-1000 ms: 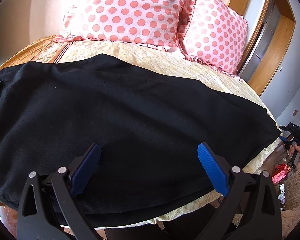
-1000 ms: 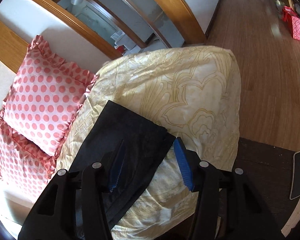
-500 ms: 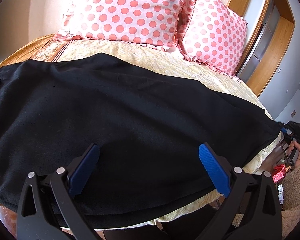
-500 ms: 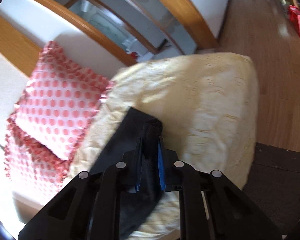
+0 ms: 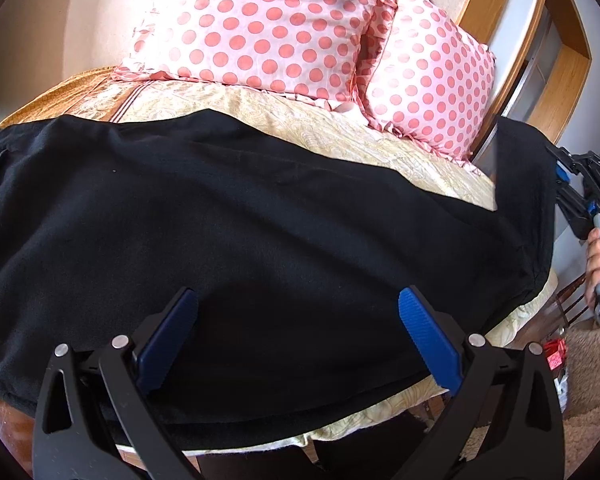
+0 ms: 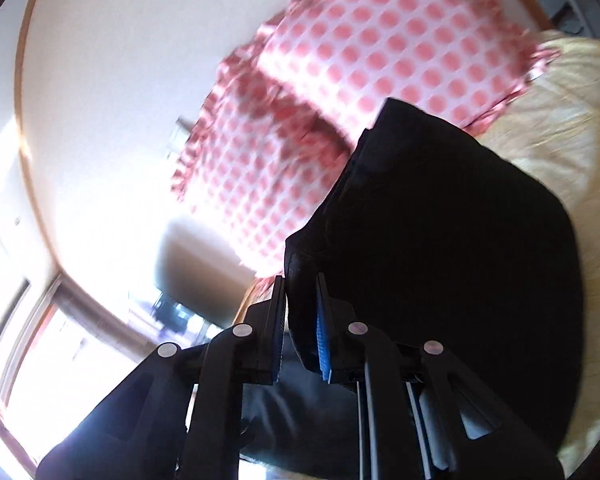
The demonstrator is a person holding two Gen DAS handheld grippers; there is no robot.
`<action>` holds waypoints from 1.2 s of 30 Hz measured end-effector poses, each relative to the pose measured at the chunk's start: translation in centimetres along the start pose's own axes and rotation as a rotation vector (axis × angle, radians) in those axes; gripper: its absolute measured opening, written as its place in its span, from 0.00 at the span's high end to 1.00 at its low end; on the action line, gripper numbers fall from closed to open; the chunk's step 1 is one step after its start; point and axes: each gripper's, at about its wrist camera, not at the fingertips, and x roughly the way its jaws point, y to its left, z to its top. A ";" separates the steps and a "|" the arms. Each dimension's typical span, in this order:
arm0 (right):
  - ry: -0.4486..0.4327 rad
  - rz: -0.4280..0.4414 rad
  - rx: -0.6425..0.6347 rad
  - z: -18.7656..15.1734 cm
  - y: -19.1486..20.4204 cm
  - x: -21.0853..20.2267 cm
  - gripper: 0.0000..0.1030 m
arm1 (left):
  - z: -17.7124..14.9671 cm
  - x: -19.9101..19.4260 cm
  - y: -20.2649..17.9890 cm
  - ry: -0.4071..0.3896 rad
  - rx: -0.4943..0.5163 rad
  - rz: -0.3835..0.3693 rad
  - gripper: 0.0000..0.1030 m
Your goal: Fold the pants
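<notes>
Pants (image 5: 260, 220): black, spread over bed (image 5: 340, 136), below pillows (image 5: 260, 24).
L gripper (image 5: 296, 312): spread wide, above pants, nothing gripped.
R gripper (image 6: 302, 320): just clamped on pants hem, lifted off bed.

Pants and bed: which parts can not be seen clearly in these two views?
- Pants, left wrist view: the waist end is cut off by the left edge; the near edge is hidden behind the open left gripper.
- Hem, right wrist view: the right gripper is shut on it, so the pinched part is covered.
- Pillows, right wrist view: blurred.
- Window, right wrist view: washed out by glare.
- Red thing on the floor, left wrist view: too small to identify.
</notes>
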 end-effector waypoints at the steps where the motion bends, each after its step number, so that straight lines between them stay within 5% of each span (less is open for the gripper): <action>1: 0.057 0.026 -0.010 -1.1 0.6 2.1 0.86 | 0.0 -0.4 0.1 -0.010 -0.004 0.004 0.02; 6: 0.430 -0.002 0.005 -9.5 0.1 13.7 0.86 | -0.1 -2.6 1.6 -0.062 -0.040 0.058 0.02; 13: 0.345 0.053 -0.097 -7.8 3.7 14.3 0.86 | -0.5 -6.5 5.1 -0.149 -0.134 0.146 0.02; 18: 0.414 0.097 -0.177 -10.5 6.2 15.6 0.86 | -0.3 -8.0 7.1 -0.186 -0.190 0.201 0.02; 25: 0.595 -0.043 -0.383 -17.0 6.3 19.1 0.84 | -0.6 -9.3 8.8 -0.214 -0.240 0.238 0.02; 27: 0.608 -0.063 -0.435 -18.0 6.3 19.2 0.79 | -0.7 -9.6 9.0 -0.218 -0.248 0.238 0.02; 31: 0.577 0.011 -0.501 -17.5 8.5 17.8 0.31 | -0.7 -10.2 9.2 -0.230 -0.246 0.264 0.02; 34: 0.499 0.049 -0.591 -17.5 10.0 16.9 0.31 | -0.9 -10.9 9.6 -0.247 -0.259 0.281 0.02; 36: 0.527 0.048 -0.609 -18.2 10.0 17.6 0.31 | -1.0 -11.4 10.1 -0.257 -0.278 0.293 0.02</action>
